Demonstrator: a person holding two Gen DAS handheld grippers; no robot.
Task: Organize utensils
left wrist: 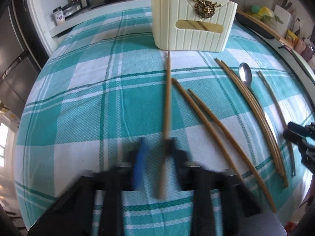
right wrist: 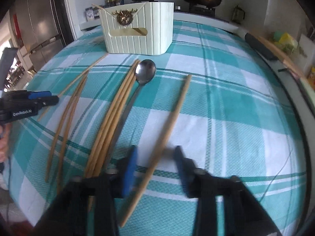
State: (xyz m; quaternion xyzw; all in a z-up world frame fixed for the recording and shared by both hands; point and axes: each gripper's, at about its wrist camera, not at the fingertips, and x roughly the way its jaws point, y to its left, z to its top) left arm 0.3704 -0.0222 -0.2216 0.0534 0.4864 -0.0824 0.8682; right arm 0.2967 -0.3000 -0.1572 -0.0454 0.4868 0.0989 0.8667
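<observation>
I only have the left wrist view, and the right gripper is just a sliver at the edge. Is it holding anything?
Observer: No. The right wrist view shows the right gripper open, with a lone chopstick lying between its fingers.
Operator: What lies next to that chopstick?
Observer: The spoon is on its left. Its handle runs beside a bundle of chopsticks toward the gripper's blue finger.
Operator: How does my left gripper look from there?
Observer: The left gripper shows side-on, and the far-left chopstick runs from its tips toward the basket. I cannot tell whether it is gripped.
</observation>
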